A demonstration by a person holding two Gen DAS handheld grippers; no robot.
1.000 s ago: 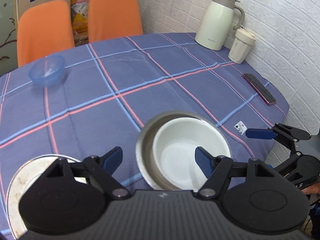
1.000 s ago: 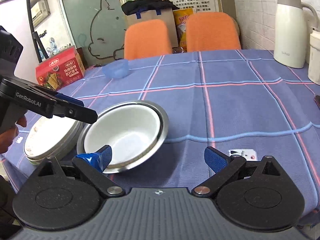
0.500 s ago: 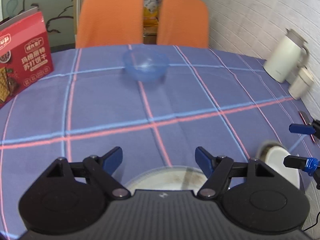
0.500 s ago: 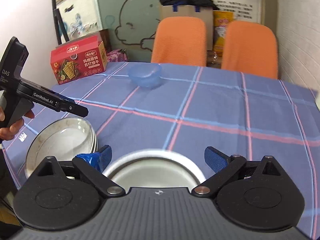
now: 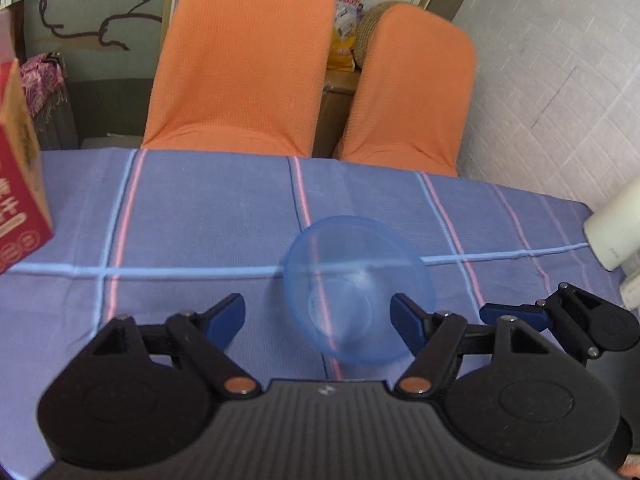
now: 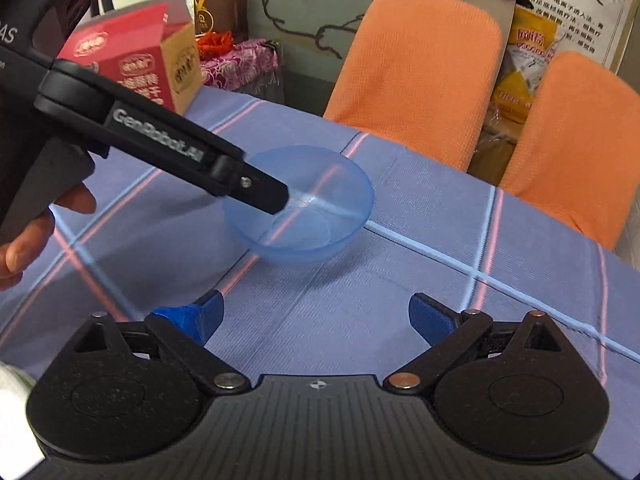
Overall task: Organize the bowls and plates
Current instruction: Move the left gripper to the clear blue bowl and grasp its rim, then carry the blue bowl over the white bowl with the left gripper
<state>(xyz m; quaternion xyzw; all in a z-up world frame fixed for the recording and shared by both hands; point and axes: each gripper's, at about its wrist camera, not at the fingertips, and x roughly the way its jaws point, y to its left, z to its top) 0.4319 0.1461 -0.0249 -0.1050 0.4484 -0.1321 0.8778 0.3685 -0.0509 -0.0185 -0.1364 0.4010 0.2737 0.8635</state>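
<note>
**A:** Where is the bowl [image 5: 358,290] from your two tongs?

**B:** The blue see-through bowl sits upright on the checked tablecloth [image 5: 192,216], on the far half of the table towards the two orange chairs [image 5: 244,60]. Your left tongs [image 5: 318,320] are right on it: its right-hand finger lies just beside the bowl's right wall, the left-hand finger stands well clear, so the bowl lies right of centre in the gap.

**A:** And the jaws?

**B:** Both pairs are spread wide and hold nothing. From the right wrist view you see one left finger [image 6: 256,190] reaching over the near-left rim, its tip over the hollow; whether it touches the plastic, I cannot tell.

**A:** Which hand is nearer?

**B:** Your left, plainly. Your right tongs [image 6: 316,318] hang back on the near side, the bowl [image 6: 300,208] ahead and slightly left of their gap, with bare cloth between.

**A:** Does the bowl have a long axis to mind?

**B:** No, it is round, so any bite across the rim serves. I judge that you should pinch the wall with one finger inside and one outside. The plastic looks light and slick, so it may skid on the cloth if you nudge it sideways first. Mind the red box [image 6: 132,68] on the left.
</note>
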